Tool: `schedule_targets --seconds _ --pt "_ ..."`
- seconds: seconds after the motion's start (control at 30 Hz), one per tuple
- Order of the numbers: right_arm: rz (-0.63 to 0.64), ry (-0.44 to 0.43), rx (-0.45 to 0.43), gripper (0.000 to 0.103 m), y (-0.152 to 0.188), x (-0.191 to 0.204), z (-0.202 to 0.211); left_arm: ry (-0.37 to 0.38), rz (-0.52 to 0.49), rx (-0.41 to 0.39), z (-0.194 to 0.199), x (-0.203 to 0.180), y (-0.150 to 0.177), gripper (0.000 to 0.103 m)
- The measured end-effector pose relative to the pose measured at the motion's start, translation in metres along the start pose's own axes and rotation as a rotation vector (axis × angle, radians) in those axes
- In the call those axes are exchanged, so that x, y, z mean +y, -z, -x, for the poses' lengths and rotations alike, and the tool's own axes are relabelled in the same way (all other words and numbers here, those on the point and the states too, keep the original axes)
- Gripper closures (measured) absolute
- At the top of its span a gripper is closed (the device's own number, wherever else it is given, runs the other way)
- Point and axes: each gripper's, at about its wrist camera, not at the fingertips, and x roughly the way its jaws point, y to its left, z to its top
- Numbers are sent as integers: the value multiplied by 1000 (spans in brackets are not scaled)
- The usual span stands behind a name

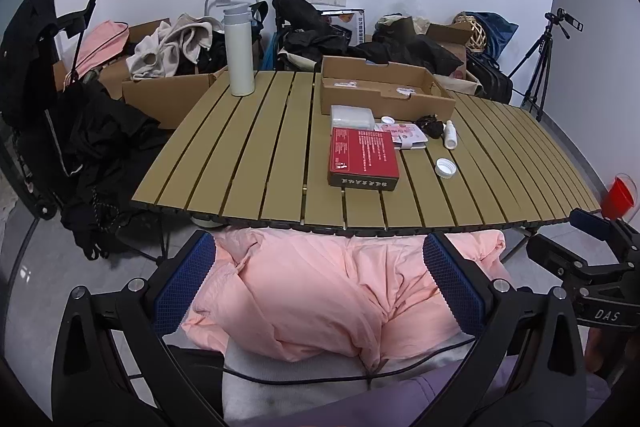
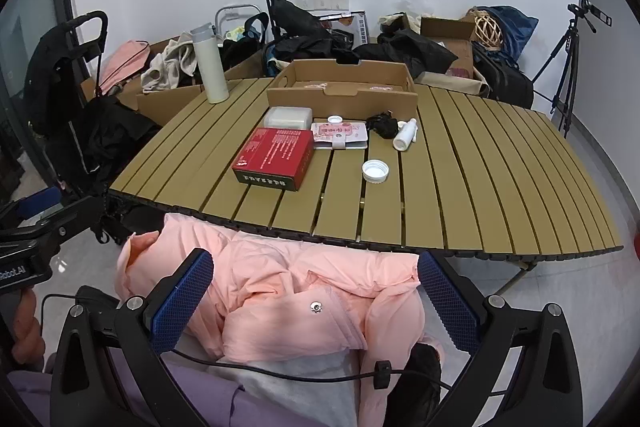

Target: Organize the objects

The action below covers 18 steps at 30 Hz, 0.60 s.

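Both claws [image 1: 320, 283] [image 2: 316, 299] wide open, slatted table [image 2: 480, 167], cluttered white-walled room

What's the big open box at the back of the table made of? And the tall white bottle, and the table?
The box looks like plain brown cardboard: matte, with folded walls and cut edges. The bottle has a smooth, slightly glossy white shell, painted metal or plastic; I can't tell which. The table is long tan slats, evenly matte, probably coated metal or wood.

Lots of bare table [image 1: 248, 155] on the left near the tall white bottle [image 1: 239, 51], but red box [image 1: 363, 158], white cap [image 1: 445, 167] and open cardboard box [image 1: 384, 89] crowding the middle.
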Motion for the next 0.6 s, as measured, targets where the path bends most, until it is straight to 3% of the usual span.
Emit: schedule_targets --seconds 0.6 --pt "-17 -21 -17 0 0 -2 3 -10 -4 6 -3 -2 2 0"
